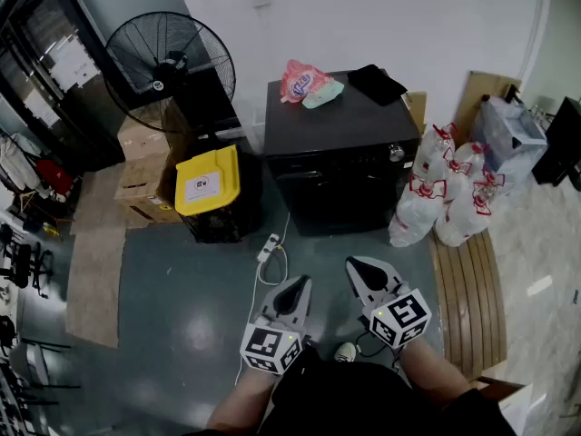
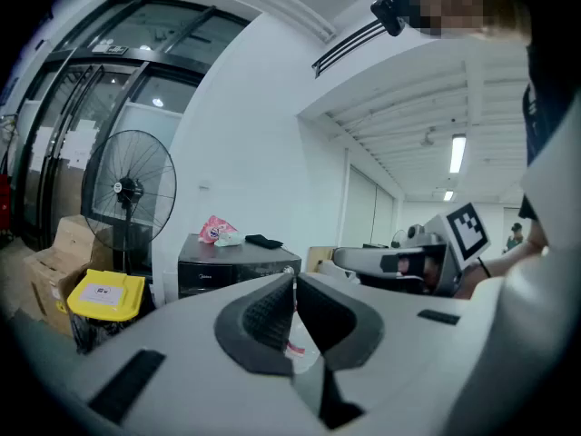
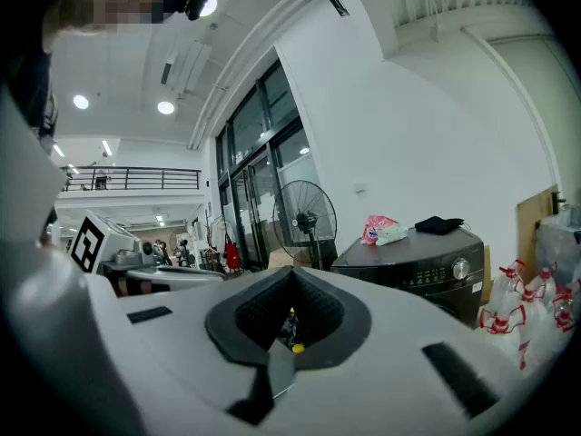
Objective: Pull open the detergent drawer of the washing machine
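A black front-loading washing machine (image 1: pixel 336 166) stands against the white wall, with its control panel and silver knob (image 1: pixel 396 153) along the top of its front. The drawer's outline is too dark to make out. The machine also shows in the left gripper view (image 2: pixel 231 263) and the right gripper view (image 3: pixel 422 266). My left gripper (image 1: pixel 295 285) and right gripper (image 1: pixel 360 267) hover side by side over the floor, well short of the machine. Both are shut, with nothing between the fingers (image 2: pixel 272 309) (image 3: pixel 263 312).
A pink detergent bag (image 1: pixel 305 82) and a black cloth (image 1: pixel 377 83) lie on the machine's top. A yellow-lidded bin (image 1: pixel 209 189), cardboard boxes (image 1: pixel 145 175) and a standing fan (image 1: pixel 170 60) are to its left. Clear bags (image 1: pixel 445 198) sit to its right. A power strip (image 1: pixel 268 248) lies on the floor.
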